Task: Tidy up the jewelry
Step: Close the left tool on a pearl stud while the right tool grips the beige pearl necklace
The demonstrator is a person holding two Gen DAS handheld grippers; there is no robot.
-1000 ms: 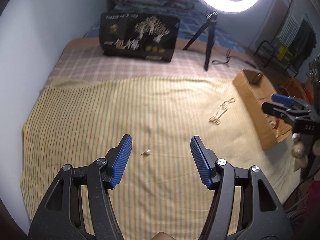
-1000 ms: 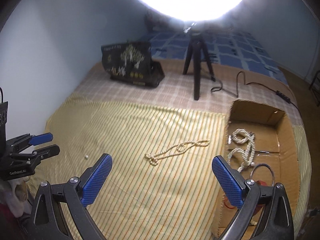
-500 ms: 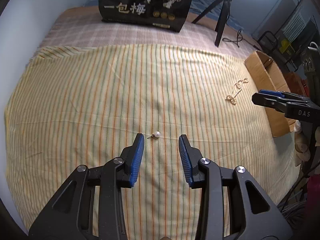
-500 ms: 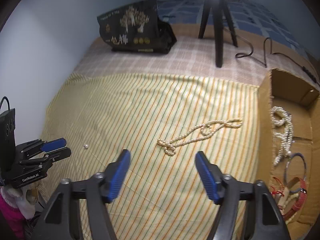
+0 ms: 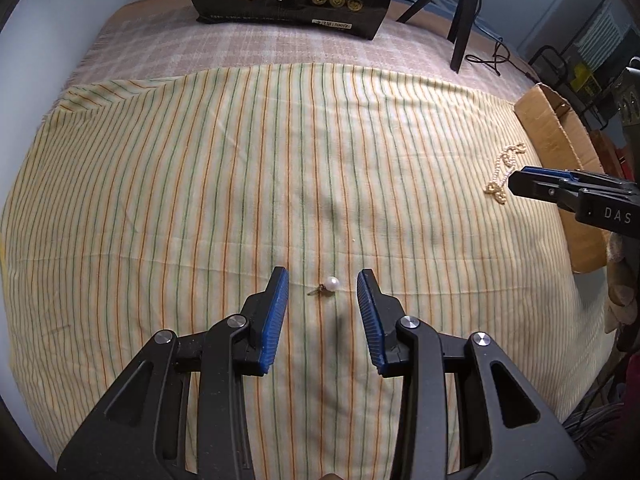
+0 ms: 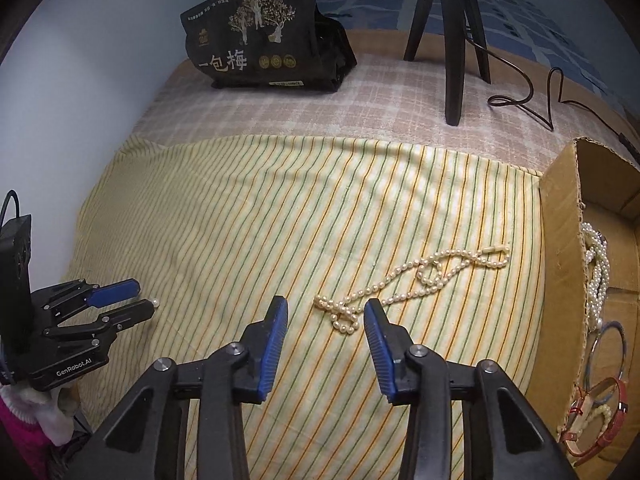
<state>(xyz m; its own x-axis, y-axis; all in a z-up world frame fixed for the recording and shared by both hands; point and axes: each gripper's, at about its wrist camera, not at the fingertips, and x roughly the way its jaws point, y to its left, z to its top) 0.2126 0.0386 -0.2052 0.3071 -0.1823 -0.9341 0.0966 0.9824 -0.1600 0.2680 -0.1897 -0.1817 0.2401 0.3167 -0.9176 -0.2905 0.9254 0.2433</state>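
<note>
The left tool (image 5: 322,280) sits low over the striped cloth (image 5: 240,184) on the bed, its jaws moderately wide and holding nothing. The pearl earring (image 5: 330,284) lies just ahead between the two tips, a little nearer the right-hand tip, with its small metal post pointing to the left. To pick it up well, I would centre the pearl between the pads, lower until the tips brush the cloth, and close slowly, since a round bead probably rolls or squirts out.

The right tool (image 6: 325,310) is likewise moderately wide and empty, with the near end of the pearl necklace (image 6: 416,276) lying between its tips and the rest trailing away ahead and right.

Further right of it stands the cardboard box (image 6: 560,248), which holds a strand of pearls (image 6: 596,264), a thin bangle (image 6: 608,352) and a red band (image 6: 608,428).
</note>
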